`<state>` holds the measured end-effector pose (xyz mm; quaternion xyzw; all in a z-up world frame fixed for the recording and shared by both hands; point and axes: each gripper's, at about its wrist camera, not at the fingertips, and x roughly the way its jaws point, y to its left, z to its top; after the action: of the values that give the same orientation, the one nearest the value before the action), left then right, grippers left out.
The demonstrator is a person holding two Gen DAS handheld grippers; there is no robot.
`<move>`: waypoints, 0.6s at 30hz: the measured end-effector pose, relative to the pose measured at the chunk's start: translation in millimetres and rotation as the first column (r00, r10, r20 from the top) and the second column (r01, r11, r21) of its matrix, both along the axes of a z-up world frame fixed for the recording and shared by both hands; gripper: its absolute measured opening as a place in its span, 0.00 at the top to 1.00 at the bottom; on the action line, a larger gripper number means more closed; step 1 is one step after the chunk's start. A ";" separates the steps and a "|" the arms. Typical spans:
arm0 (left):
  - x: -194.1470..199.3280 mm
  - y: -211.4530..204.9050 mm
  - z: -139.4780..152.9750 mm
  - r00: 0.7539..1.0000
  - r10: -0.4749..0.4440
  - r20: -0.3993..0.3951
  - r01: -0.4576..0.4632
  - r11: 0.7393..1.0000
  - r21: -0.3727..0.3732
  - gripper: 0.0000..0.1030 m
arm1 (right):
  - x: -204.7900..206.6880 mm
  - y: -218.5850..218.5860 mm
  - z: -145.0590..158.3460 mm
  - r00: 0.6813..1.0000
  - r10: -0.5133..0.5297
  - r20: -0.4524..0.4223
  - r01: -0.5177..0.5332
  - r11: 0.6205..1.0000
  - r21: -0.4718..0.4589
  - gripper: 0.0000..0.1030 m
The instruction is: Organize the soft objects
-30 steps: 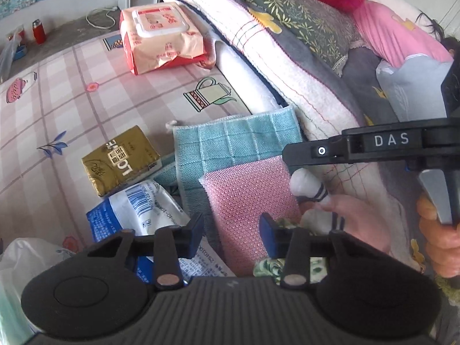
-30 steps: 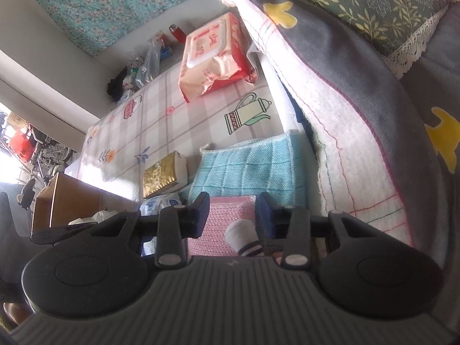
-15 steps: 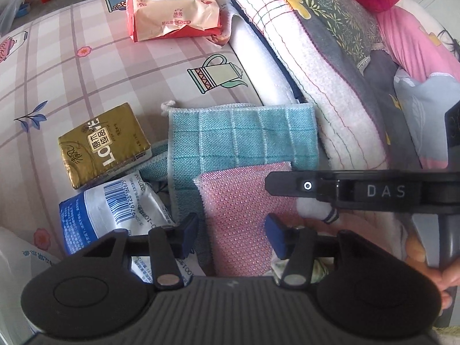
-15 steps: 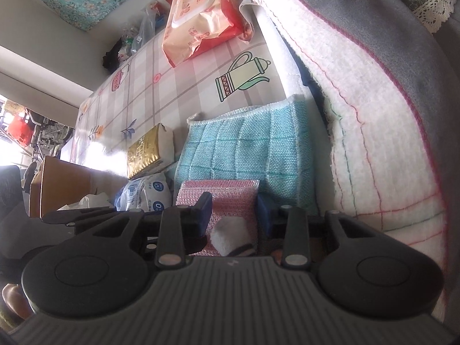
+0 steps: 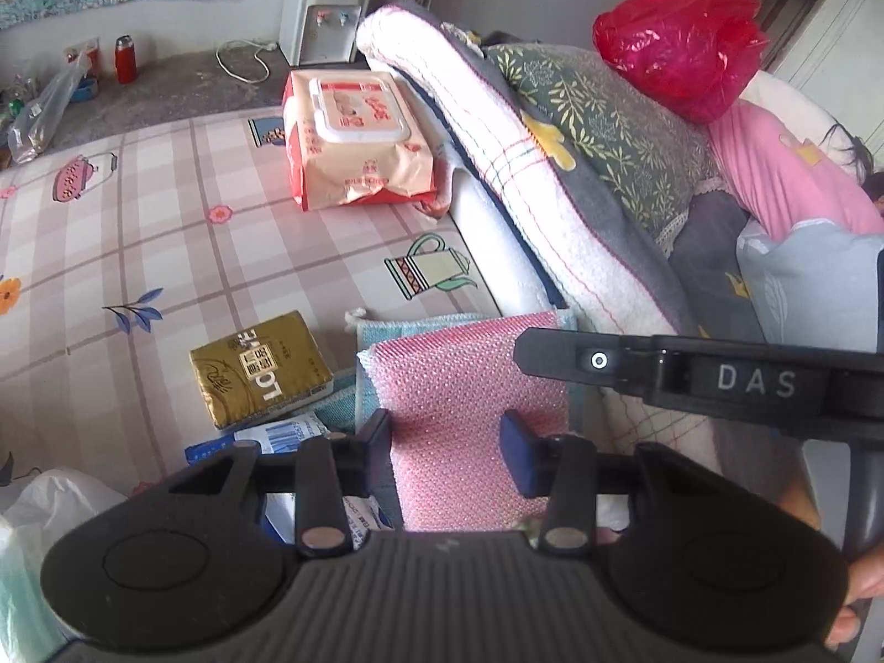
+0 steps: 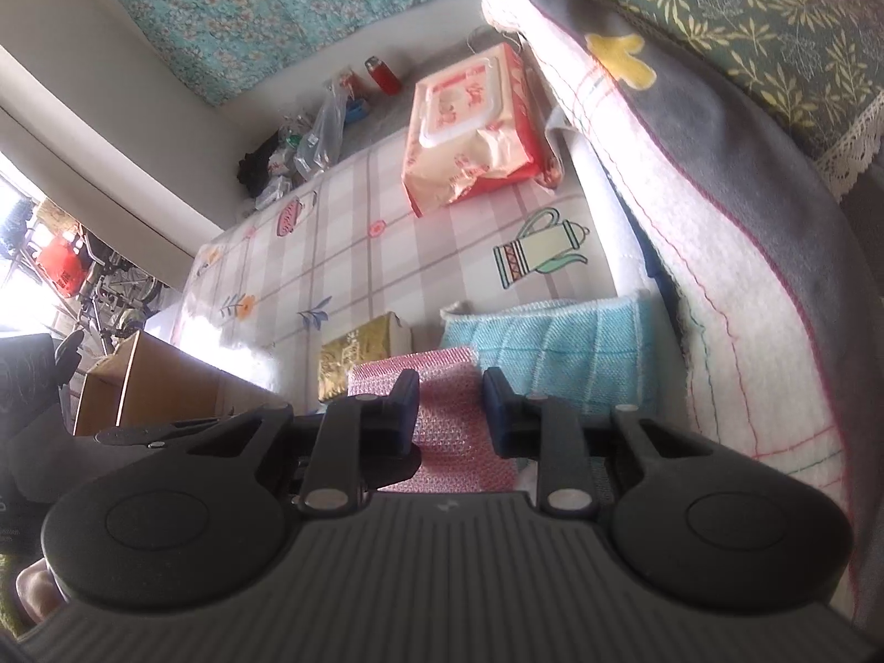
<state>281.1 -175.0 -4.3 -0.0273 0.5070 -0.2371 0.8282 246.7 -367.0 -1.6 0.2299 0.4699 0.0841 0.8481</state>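
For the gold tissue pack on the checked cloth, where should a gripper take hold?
Grip the gold tissue pack across its two long sides, coming from above. It lies flat as a low block, and its top and left are free, while blue-printed packaging crowds its near edge.

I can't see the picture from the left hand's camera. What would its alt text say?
The left gripper hangs over a pink cloth lying on a blue cloth, jaws closing but not touching it. A gold packet and a wipes pack lie on a checked sheet.

A wet-wipes pack (image 5: pixel 356 138), a gold packet (image 5: pixel 259 367) and a red plastic bag (image 5: pixel 679 47) lie about.
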 end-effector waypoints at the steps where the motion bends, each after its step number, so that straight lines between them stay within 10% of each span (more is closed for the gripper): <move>1: -1.0 3.5 5.5 1.000 0.009 0.014 -0.008 1.000 -0.007 0.57 | -1.1 3.0 7.4 1.000 -0.003 0.023 0.003 1.000 -0.003 0.77; 18: -46.1 141.6 109.9 0.931 0.257 0.259 -0.245 0.966 -0.077 0.57 | -3.3 122.5 114.7 0.954 0.056 0.294 -0.081 0.994 0.073 0.77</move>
<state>235.0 -33.4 105.6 -0.0775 0.3781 -0.1416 0.9116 243.4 -244.5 113.1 0.2341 0.3436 0.1663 0.8941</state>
